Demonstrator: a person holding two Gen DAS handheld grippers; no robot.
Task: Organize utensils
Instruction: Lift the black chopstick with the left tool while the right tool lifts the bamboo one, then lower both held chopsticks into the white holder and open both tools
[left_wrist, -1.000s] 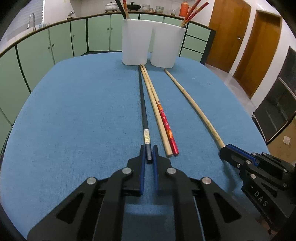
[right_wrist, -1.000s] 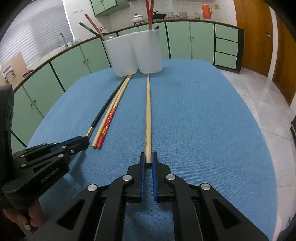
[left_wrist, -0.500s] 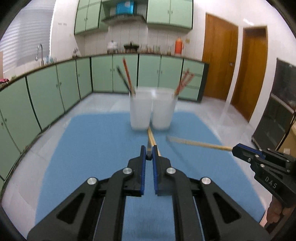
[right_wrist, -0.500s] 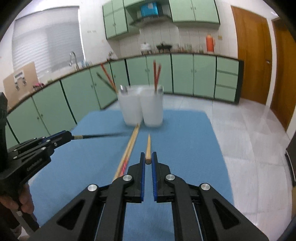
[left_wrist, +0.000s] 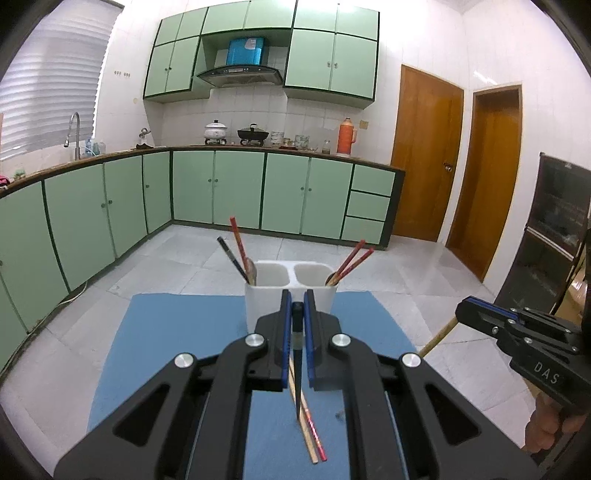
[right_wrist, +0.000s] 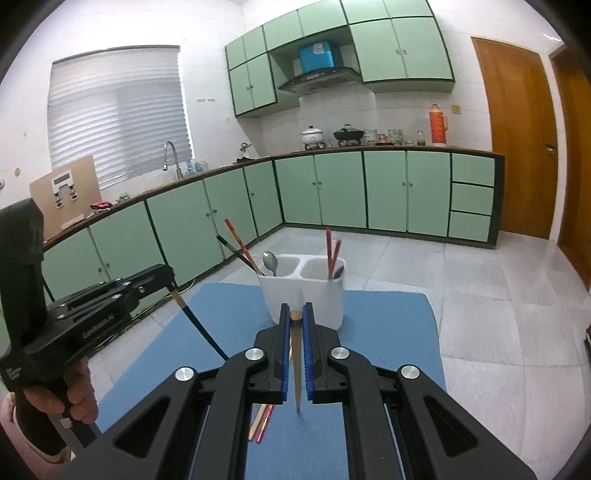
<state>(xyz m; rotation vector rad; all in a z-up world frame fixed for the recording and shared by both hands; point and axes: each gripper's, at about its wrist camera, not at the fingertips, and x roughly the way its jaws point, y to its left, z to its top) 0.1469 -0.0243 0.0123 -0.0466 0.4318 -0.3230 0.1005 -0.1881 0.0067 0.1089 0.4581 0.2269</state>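
Fingertips of the left gripper (left_wrist: 297, 308) are clamped on the thick end of a black chopstick (left_wrist: 297, 384), which hangs tip-down between the jaws; the right gripper (right_wrist: 295, 317) is pinched in the same way on the butt of a pale wooden chopstick (right_wrist: 296, 373), also dangling point-down. A second ago both sticks lay flat on the blue mat (left_wrist: 177, 332) with the jaws closed on their near ends; since then each has been lifted clear of the cloth, and both cameras now look out across the kitchen instead of down at the tabletop. From the right wrist view the black stick slants down from the other gripper well above the mat. Whether either hanging tip still brushes the cloth is hard to say, since the lower ends are blurred.

Left behind on the mat are a plain wooden chopstick (left_wrist: 303, 424) and a red one (left_wrist: 313, 428), lying side by side and touching or nearly so. Beyond them stands the white two-compartment holder (left_wrist: 291, 291), with a spoon and chopsticks in its left cup and red chopsticks in its right.

Both picks therefore look complete, and the step in hand is probably the carry to the holder. Which cup each stick belongs in cannot be read from here, though the left one already holds a dark stick.
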